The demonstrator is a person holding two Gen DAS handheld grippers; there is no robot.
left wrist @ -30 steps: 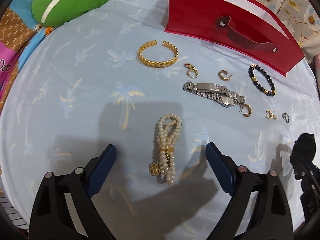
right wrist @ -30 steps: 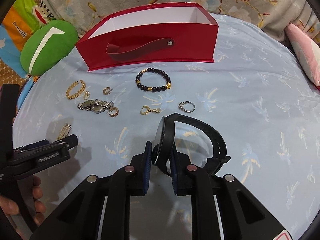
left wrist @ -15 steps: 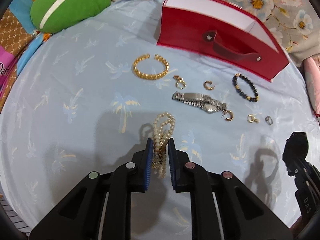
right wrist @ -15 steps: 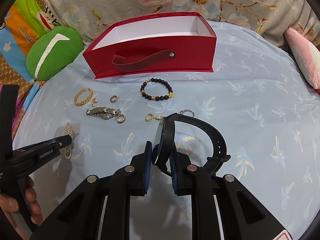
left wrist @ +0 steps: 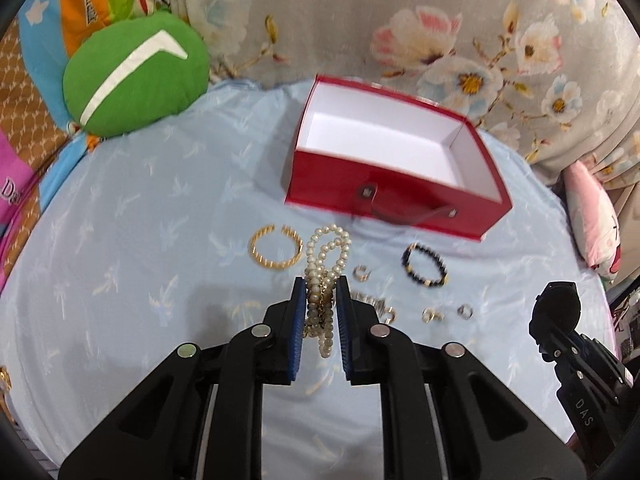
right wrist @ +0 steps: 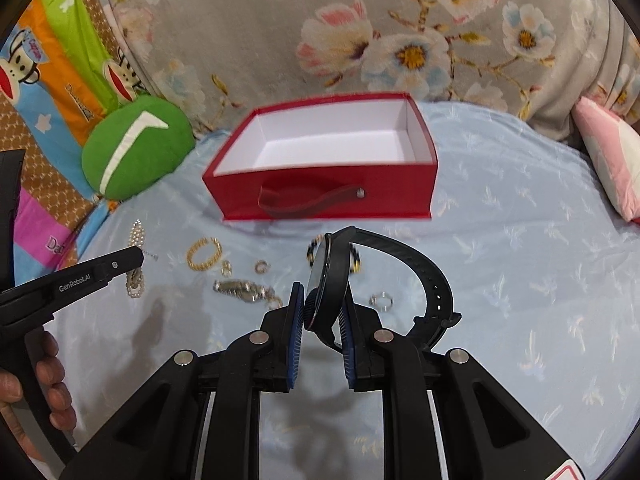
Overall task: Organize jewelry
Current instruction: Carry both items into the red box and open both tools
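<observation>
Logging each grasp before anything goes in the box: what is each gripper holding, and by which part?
Left gripper pinches the pearl bracelet across its bunched strands; right gripper clamps the black watch by its case.

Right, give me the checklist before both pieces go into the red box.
1. Left tongs shut on the pearl bracelet: ok, strands pinched between the pads, loops hanging free.
2. Right tongs shut on the black watch: ok, case clamped, strap arching to the right.
3. Red box open and showing only its white bottom: ok.
4. Both pieces lifted off the blue sheet: ok, as far as both views show.
5. Grip firmness on the pearls: cannot tell.
6. Gold bangle and beaded bracelet lie short of the box, under the path: ok if carried high.
</observation>
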